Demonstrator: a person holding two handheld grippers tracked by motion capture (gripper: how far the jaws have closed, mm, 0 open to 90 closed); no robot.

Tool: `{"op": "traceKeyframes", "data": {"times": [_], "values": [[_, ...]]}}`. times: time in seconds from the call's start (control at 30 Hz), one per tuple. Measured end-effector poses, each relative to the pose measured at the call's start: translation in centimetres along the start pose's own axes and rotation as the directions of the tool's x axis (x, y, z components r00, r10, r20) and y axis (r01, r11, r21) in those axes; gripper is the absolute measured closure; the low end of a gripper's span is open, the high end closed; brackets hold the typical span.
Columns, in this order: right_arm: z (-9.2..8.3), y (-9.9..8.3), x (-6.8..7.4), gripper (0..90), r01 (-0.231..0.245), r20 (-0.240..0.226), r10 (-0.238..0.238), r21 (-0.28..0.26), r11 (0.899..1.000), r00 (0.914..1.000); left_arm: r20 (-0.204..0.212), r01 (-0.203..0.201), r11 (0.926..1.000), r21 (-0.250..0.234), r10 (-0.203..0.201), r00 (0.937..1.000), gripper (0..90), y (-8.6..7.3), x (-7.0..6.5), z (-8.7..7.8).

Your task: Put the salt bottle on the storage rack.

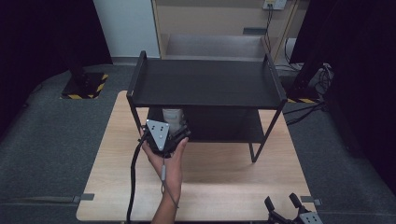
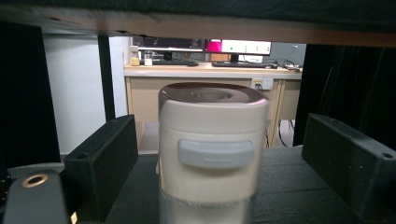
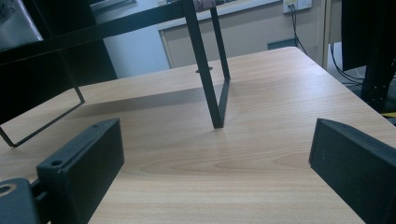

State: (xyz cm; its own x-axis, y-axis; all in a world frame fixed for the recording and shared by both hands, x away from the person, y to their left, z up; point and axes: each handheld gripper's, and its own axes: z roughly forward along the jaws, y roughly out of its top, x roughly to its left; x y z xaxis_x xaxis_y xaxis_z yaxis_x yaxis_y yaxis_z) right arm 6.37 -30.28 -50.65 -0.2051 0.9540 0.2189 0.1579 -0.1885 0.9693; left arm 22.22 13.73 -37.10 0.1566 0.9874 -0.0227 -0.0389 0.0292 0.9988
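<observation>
High view: black two-tier shelf rack [image 1: 205, 84] standing on a light wooden table [image 1: 219, 172], top tier bare. Left gripper [image 1: 173, 131] pushed in at the left front of the lower tier, held by a hand [image 1: 169, 161] entering from the bottom edge, grey three-cornered plate on top, black cable trailing back toward the table's near edge. Pale cream cup [image 1: 173, 119] upright on the lower tier just ahead of that gripper, partly hidden under the top tier. Right gripper [image 1: 282, 205] low at the bottom right corner near the table's front edge, well apart from the rack, jaws spread with nothing between them. Left gripper view: cream cup [image 2: 210, 154] upright on the dark lower shelf, brownish lid with a round recess, grey tab on the front, no brand or lettering readable on it. Black jaws standing wide on either side, a clear gap between each pad and the cup wall, so nothing gripped; underside of the upper tier across the top. Beyond, a desk with monitors, their screen text too small to read. Right gripper view: right gripper [image 3: 217, 168] with jaws wide apart over bare wood, holding nothing; a thin black rack leg [image 3: 208, 70] planted on the table ahead. No writing legible.
</observation>
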Motion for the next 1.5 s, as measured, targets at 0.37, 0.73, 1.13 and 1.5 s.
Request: {"op": "traceKeyframes", "data": {"times": [0.37, 0.73, 1.13, 1.5], "values": [[-0.2, 0.0, 0.2, 3.3, 0.001, -0.002, -0.001, -0.002, 1.0, 1.0, 0.062, -0.004, 0.9998, -0.022, 0.005, 0.9981, 8.4, -1.5, 0.8, -4.6], [-0.1, -0.1, 0.6, 3.3, 0.005, -0.01, -0.005, -0.001, 1.0, 0.9999, 0.108, 0.006, 0.9996, -0.029, -0.002, 0.9941, 7.8, -4.6, 1.7, -9.3], [-0.1, -0.4, 1.4, 3.3, 0.012, -0.017, -0.012, 0.012, 1.0, 0.9998, 0.095, -0.018, 0.9974, 0.069, 0.012, 0.9954, 7.3, -9.2, 3.9, -12.7], [-0.1, -0.4, 1.8, 3.2, 0.017, -0.004, -0.017, 0.018, 1.0, 0.9998, 0.061, -0.008, 0.9952, 0.097, 0.002, 0.9981, 7.1, -10.5, 7.0, -14.6]]}}
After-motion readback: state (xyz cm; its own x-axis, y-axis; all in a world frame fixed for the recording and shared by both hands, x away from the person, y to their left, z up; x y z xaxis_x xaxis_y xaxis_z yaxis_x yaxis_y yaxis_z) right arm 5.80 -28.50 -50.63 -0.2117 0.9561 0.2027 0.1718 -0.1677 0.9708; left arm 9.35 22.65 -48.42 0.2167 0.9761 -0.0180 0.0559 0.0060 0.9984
